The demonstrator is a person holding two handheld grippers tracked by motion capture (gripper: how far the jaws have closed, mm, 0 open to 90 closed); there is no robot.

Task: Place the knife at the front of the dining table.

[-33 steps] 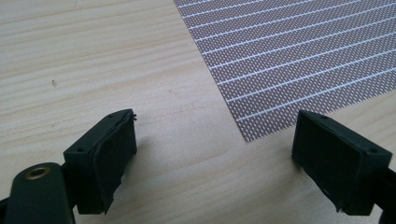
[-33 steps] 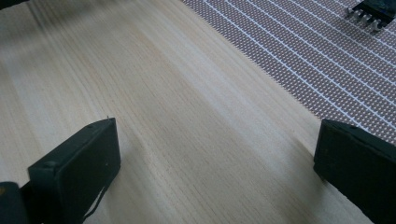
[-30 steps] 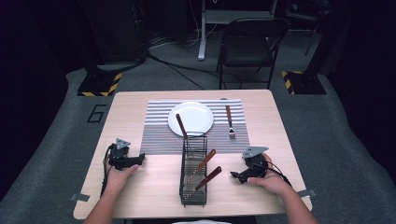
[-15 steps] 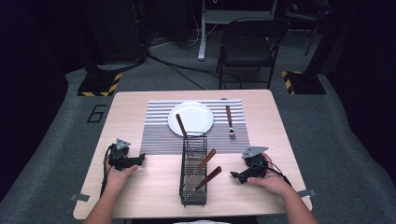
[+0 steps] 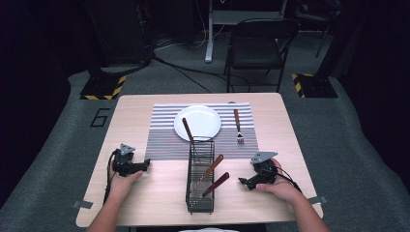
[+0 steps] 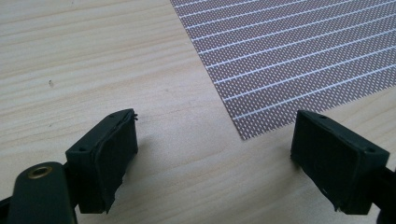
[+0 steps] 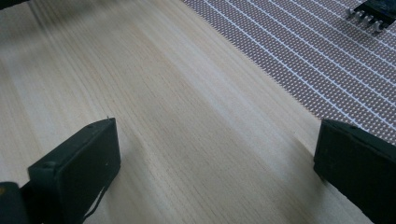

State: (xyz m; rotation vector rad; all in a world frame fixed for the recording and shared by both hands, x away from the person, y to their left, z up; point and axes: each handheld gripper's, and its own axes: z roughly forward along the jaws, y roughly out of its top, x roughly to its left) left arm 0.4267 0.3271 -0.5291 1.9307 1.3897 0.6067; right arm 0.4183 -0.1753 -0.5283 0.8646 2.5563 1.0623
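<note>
High view: my left gripper [image 5: 129, 164] rests at 8 o'clock on the table [image 5: 145, 108], fingers apart, empty. The rack [image 5: 200, 176] sits at 6. My right gripper [image 5: 257, 175], fingers also apart, lies at 4; a careless reach could tip that rack.

Each hand holds a small black gripper. The left gripper [image 5: 143, 166] carries a grey three-cornered plate [image 5: 126, 149] on top, at about 11 o'clock from its jaws, and a black cable [image 5: 109, 176] loops from its back. The right gripper [image 5: 243, 182] has a like grey plate [image 5: 262, 157] at about 1 o'clock and a black cable [image 5: 289, 177] trailing over the wrist. Up close, the jaws are blocky black pads [image 6: 106, 158] with small screw holes and worn edges; a brass-ringed hole [image 6: 39, 172] sits at the left gripper's 8 o'clock. The forearms [image 5: 107, 212] are bare, with no sleeves.
</note>
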